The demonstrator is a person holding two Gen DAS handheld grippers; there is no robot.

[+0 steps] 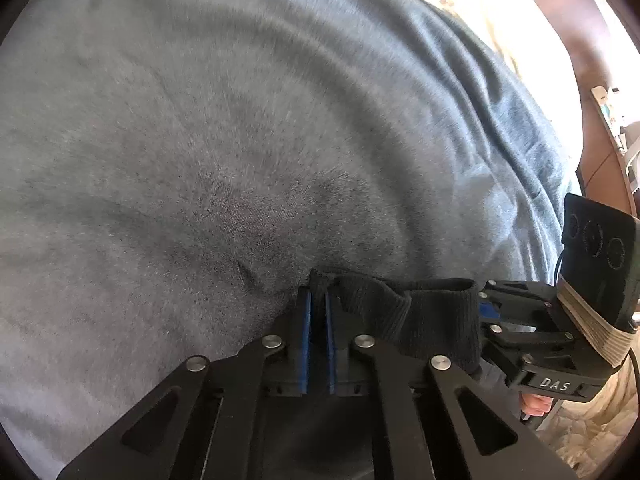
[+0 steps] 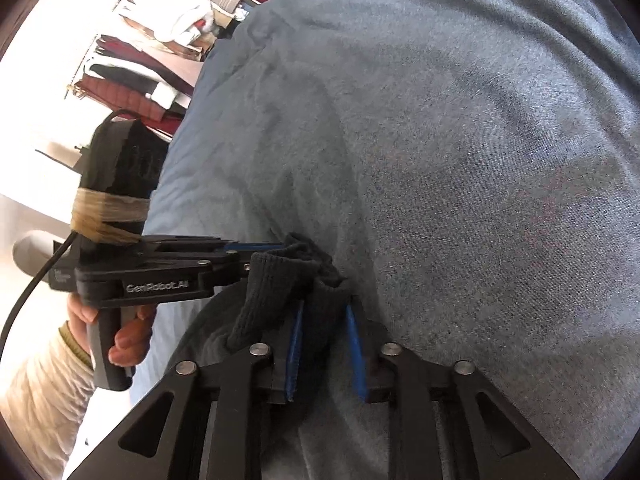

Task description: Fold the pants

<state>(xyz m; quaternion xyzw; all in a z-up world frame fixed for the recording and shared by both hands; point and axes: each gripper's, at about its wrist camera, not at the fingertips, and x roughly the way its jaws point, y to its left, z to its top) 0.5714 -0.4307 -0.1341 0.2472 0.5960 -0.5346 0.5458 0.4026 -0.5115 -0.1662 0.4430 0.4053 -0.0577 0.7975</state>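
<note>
- The pants lie spread over a surface that they hide; they fill nearly all of both views, grey-blue, soft and rumpled in long shallow folds.
- A dark ribbed band, probably a cuff or waistband, though the close view leaves that unsure, runs between the two grippers.
- The left gripper is clenched on one end of the band, the black knit pinched between its blue pads.
- The right gripper is grasping the band's other end; dark cloth fills the gap between its pads, which stand a little apart around the bunched knit.
- A hand with a pale sleeve holds the left gripper's handle, seen from the right wrist.
- Handling, as I judge it: the cloth is light and limp, will sag and drape rather than hold shape, and is not fragile or slippery.
- The ribbed band is thicker and firmer than the rest, so it makes the better hold; gripping at both ends should keep the edge taut while it is carried over for a fold.
- The risk is slack cloth bunching underneath.
</note>
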